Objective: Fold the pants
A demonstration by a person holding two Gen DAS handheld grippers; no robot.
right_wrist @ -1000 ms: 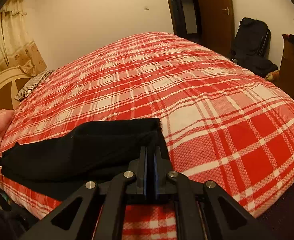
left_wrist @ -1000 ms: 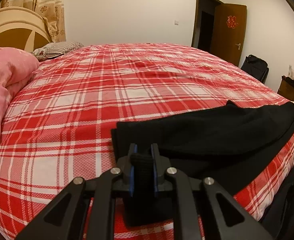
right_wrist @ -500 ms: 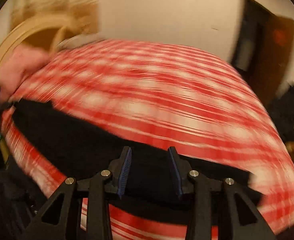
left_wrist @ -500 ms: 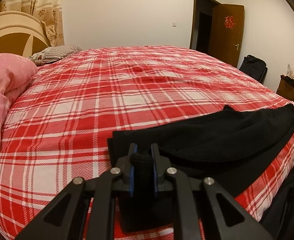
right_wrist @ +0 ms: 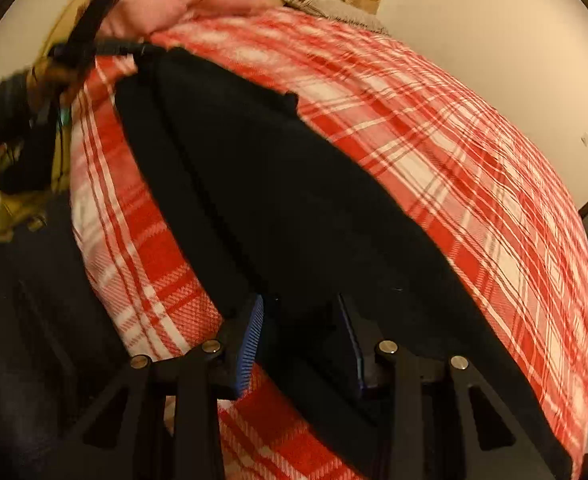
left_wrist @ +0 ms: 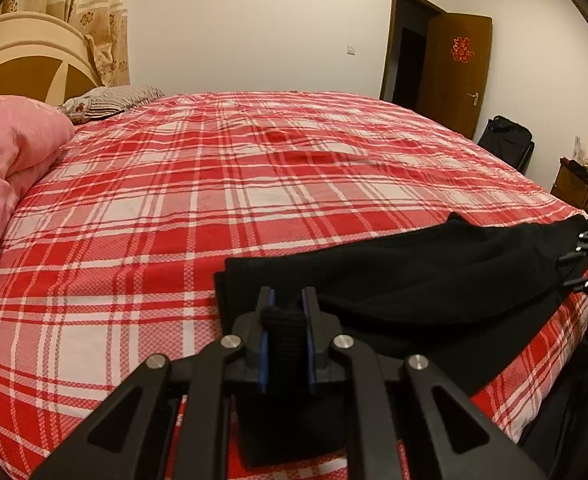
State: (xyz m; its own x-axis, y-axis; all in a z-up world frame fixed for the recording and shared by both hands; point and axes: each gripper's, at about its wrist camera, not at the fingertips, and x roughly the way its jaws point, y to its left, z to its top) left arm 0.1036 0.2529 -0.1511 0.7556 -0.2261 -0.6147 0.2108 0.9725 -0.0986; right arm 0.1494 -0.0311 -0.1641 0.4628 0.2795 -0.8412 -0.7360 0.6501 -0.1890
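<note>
Black fabric pants [left_wrist: 414,276] lie folded lengthwise near the edge of the red-and-white plaid bed [left_wrist: 198,208]. Left gripper [left_wrist: 286,320] clamped on a bunched end. Right gripper [right_wrist: 300,336] partly spread over the other end, gripping nothing.

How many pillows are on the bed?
1 that I can see: a striped pillow at the head of the bed, beside the pink blanket. More could be hidden under that blanket.
</note>
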